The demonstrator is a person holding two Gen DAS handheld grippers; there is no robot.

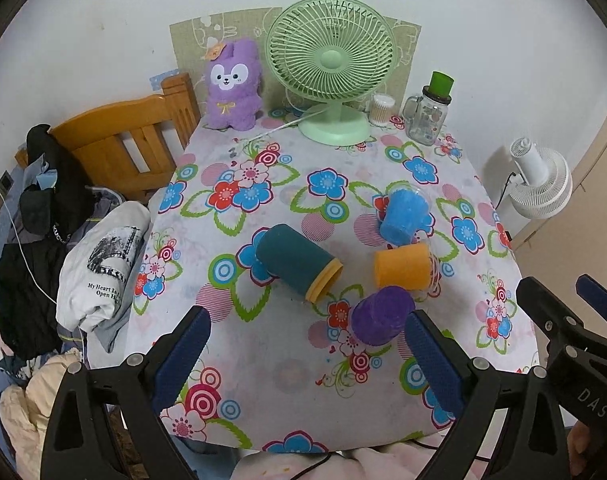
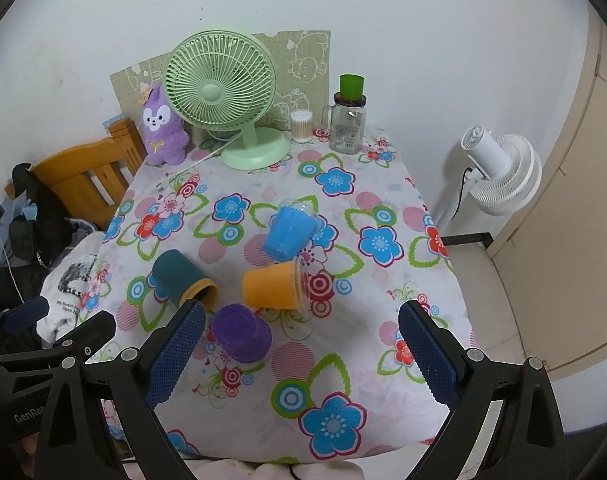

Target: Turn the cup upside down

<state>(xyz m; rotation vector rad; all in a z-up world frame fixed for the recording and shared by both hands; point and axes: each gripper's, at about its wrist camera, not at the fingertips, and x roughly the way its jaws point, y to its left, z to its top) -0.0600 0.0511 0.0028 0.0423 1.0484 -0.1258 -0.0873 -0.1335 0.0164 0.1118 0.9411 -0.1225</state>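
Observation:
Several cups sit on the flowered tablecloth. A teal cup with a yellow rim (image 1: 297, 262) (image 2: 183, 276) lies on its side. An orange cup (image 1: 403, 266) (image 2: 271, 284) lies on its side. A blue cup (image 1: 405, 216) (image 2: 289, 230) leans tilted, base up. A purple cup (image 1: 381, 314) (image 2: 241, 332) stands base up near the front. My left gripper (image 1: 307, 354) is open and empty, just in front of the purple cup. My right gripper (image 2: 301, 356) is open and empty, to the right of the purple cup.
A green desk fan (image 1: 331, 68) (image 2: 223, 92), a purple plush rabbit (image 1: 233, 84), a cotton swab jar (image 1: 383, 110) and a glass jar mug with a green lid (image 1: 429, 114) stand at the table's back. A wooden chair with clothes (image 1: 115, 140) stands left. A white fan (image 2: 499, 172) stands right.

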